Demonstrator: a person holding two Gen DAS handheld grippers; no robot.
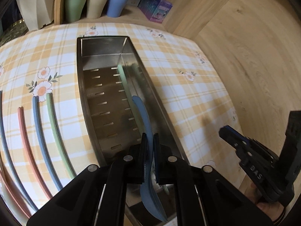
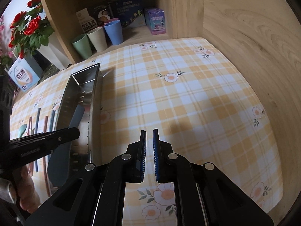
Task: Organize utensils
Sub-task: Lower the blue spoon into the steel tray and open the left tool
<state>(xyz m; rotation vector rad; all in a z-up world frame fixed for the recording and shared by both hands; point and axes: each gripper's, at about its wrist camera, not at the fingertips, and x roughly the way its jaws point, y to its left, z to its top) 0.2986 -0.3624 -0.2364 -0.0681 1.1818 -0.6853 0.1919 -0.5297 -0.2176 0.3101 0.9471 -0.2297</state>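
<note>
Left gripper point(image 1: 150, 141) had its jaws pinching a blue spoon point(image 1: 145, 124) by the handle, held over the near end of the metal tray point(image 1: 165, 111) on the checked worktop point(image 1: 188, 101); a green utensil point(image 1: 123, 81) lay inside along the tray's right wall. Right gripper point(image 2: 149, 137) hung over bare cloth right of the tray, jaws nearly together, nothing between them. Coloured chopsticks point(image 1: 40, 131) lay on the cloth left of the tray
</note>
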